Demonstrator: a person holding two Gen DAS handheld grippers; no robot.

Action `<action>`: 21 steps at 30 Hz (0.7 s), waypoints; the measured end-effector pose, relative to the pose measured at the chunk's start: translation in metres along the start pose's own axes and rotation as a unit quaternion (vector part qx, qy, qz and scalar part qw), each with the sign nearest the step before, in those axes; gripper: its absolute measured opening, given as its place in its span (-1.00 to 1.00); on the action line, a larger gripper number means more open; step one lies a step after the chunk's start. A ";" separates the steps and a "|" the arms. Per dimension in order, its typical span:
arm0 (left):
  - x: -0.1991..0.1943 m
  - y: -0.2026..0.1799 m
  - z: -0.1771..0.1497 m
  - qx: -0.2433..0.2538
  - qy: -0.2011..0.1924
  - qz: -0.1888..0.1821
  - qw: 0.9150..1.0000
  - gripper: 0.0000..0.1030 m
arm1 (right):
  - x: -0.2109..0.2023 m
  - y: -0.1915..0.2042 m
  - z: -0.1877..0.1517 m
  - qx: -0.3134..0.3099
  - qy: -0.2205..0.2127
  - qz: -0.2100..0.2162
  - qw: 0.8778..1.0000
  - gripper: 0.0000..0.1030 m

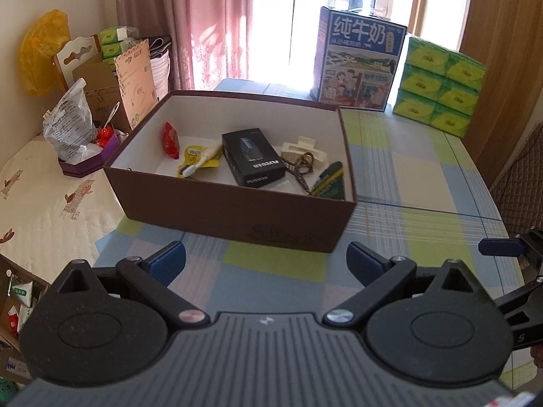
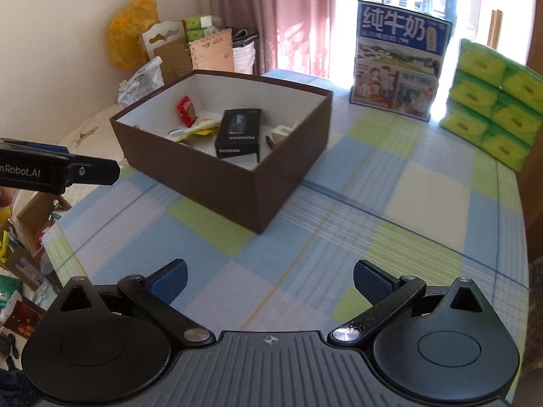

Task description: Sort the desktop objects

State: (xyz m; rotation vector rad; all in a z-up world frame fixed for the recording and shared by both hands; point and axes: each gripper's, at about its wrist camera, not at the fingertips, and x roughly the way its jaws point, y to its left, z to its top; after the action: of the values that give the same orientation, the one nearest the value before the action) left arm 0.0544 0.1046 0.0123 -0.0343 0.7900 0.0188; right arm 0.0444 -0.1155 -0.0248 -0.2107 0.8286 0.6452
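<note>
A brown open box stands on the checked tablecloth. Inside lie a black carton, a red packet, a yellow packet with a white toothbrush, a cream hair clip, a brown cord and a green pack. My left gripper hangs open in front of the box, nothing between its fingers. My right gripper is open too, nearer the table's front, empty. Each gripper shows at the edge of the other's view.
A blue milk carton box and stacked green tissue packs stand at the table's back right. Left of the table are a purple tray, plastic bags, cardboard boxes and a bed.
</note>
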 end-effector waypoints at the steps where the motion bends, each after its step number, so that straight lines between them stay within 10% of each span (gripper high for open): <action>1: -0.001 -0.004 -0.001 0.000 0.001 -0.001 1.000 0.93 | -0.003 -0.003 -0.002 0.001 0.001 -0.001 1.000 0.97; 21: -0.022 -0.061 -0.033 -0.005 0.017 0.016 1.000 0.93 | -0.049 -0.047 -0.042 -0.007 0.019 -0.020 1.000 0.97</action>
State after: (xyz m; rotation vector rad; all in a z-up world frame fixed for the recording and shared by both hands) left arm 0.0170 0.0419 0.0060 -0.0321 0.8253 0.0534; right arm 0.0227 -0.1917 -0.0199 -0.2511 0.8544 0.6112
